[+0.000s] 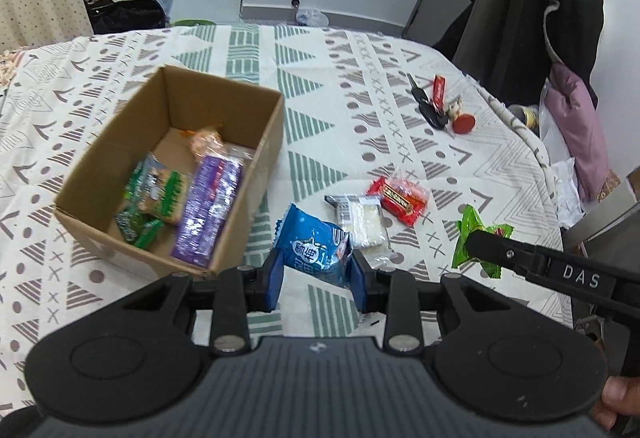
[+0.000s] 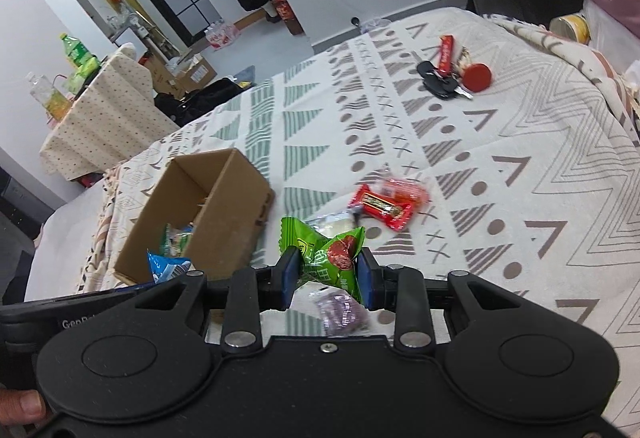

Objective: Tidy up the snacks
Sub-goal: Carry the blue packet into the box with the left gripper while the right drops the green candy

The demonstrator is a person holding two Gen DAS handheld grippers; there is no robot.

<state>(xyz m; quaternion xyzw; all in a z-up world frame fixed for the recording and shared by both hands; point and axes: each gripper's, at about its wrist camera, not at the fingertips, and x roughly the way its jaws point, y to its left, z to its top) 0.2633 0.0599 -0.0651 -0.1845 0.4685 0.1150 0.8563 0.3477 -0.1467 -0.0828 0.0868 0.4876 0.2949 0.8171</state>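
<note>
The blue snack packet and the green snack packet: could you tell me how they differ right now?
The blue snack packet sits in the left gripper; the green snack packet in the right gripper. Blue is plump; green is crumpled and pictures red sausage slices. Both are clamped, outside the cardboard box.

Left gripper [image 1: 316, 274] and right gripper [image 2: 328, 274]: jaws each clamping a packet.

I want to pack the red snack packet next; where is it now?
The red snack packet lies on the patterned tablecloth, right of the cardboard box, overlapping the white packet, between the two grippers.
</note>
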